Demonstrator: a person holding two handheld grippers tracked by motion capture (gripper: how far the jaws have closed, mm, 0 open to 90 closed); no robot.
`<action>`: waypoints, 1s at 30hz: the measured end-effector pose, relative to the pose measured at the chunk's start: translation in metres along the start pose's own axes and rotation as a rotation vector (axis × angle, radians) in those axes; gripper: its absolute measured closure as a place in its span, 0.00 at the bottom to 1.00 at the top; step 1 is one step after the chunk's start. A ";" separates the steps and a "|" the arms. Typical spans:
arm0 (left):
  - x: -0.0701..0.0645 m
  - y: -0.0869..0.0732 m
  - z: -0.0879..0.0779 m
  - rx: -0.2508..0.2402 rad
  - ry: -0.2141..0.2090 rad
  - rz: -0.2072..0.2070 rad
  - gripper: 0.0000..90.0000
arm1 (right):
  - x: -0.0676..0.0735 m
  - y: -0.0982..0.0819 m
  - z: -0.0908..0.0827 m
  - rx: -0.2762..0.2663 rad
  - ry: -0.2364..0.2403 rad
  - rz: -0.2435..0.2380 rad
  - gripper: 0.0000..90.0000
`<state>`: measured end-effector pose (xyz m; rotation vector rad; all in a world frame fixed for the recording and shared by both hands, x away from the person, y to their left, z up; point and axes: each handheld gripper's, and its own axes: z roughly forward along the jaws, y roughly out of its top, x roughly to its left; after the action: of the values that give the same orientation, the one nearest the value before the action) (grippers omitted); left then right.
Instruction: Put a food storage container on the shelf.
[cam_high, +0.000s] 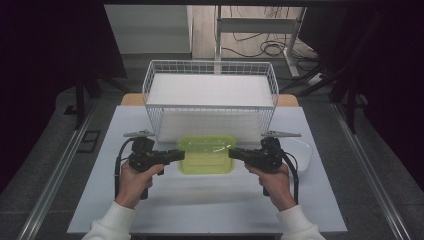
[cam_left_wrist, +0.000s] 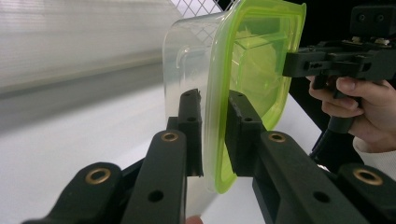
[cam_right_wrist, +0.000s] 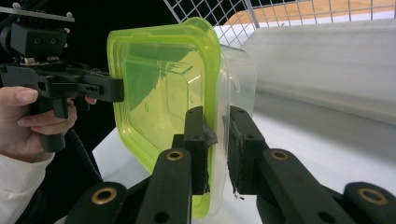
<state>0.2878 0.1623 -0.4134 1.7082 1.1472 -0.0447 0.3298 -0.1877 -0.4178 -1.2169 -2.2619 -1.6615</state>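
Gripping opposite rims, each hand-held gripper (cam_high: 181, 155) (cam_high: 231, 153) clamps the unlabelled green-lidded container (cam_high: 207, 154).

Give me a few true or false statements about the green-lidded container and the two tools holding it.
1. The left tool grips the rim of the container. True.
2. The container's lid is red. False: it is yellow-green.
3. The right tool hangs clear of the container. False: its jaws clamp the opposite rim.
4. A white wire basket stands behind the container. True.
5. The container sits inside the basket. False: it is in front of it.
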 end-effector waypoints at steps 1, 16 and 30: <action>0.000 0.000 0.000 0.000 0.001 0.001 0.87 | 0.000 0.000 0.000 0.000 0.000 0.001 0.87; 0.003 0.023 -0.008 -0.009 0.016 0.026 0.87 | 0.004 0.019 0.005 -0.022 0.010 -0.009 0.87; 0.005 0.056 -0.015 -0.045 -0.005 0.011 0.88 | 0.014 0.059 0.002 -0.045 -0.012 -0.061 0.86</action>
<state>0.3223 0.1763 -0.3685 1.6735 1.1274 -0.0160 0.3586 -0.1726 -0.3661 -1.1811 -2.3031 -1.7402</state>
